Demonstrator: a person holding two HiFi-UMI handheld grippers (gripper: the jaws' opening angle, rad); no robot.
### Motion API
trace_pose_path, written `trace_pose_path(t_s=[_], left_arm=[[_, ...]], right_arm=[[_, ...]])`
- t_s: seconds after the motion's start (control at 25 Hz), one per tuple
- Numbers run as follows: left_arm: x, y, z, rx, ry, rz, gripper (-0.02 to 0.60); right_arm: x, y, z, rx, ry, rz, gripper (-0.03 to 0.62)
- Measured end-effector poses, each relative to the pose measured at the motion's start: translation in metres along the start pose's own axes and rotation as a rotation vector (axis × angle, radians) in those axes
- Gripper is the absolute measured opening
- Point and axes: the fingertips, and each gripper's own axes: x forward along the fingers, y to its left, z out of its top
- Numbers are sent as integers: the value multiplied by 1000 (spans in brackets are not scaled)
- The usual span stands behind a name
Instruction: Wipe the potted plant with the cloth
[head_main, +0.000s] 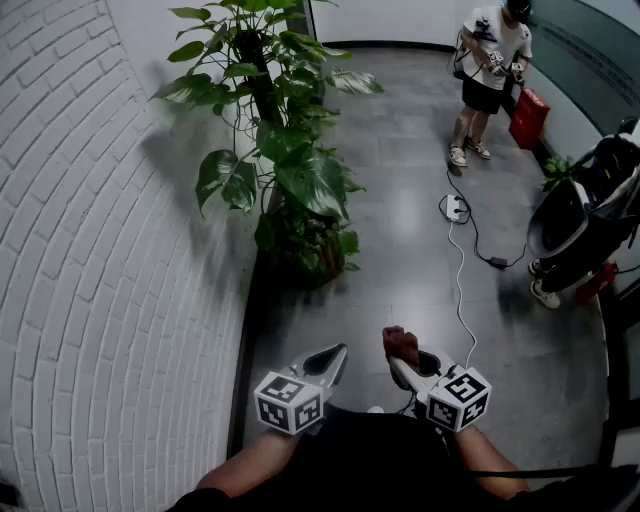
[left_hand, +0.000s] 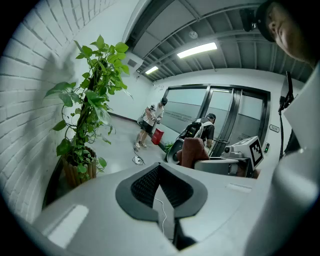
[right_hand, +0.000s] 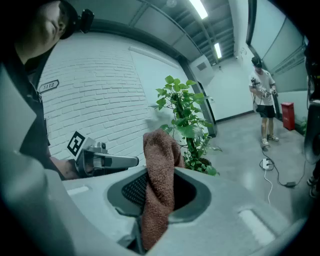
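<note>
The potted plant (head_main: 285, 150) stands tall and leafy against the white brick wall, in a woven pot (head_main: 310, 250) on the grey floor ahead of me. It also shows as the plant (left_hand: 87, 115) at left in the left gripper view and as the plant (right_hand: 185, 122) at centre in the right gripper view. My right gripper (head_main: 398, 360) is shut on a reddish-brown cloth (head_main: 401, 343), and the cloth (right_hand: 159, 185) sticks up between its jaws. My left gripper (head_main: 337, 353) is shut and holds nothing. Both grippers hang low near my body, well short of the plant.
The brick wall (head_main: 90, 280) runs along the left. A person (head_main: 488, 70) stands at the far right by a red bag (head_main: 528, 118). A power strip (head_main: 454, 208) and its cable lie on the floor. A black-and-white scooter (head_main: 585, 215) is parked at right.
</note>
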Motion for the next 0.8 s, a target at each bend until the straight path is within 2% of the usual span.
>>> trace_pose_path(t_s=[0.48, 0.8], left_arm=[[13, 1, 9, 16, 10, 4, 9], [6, 35, 18, 9, 13, 90, 9]], right_arm=[[5, -11, 5, 12, 1, 19, 66], [29, -16, 1, 44, 21, 60, 66]])
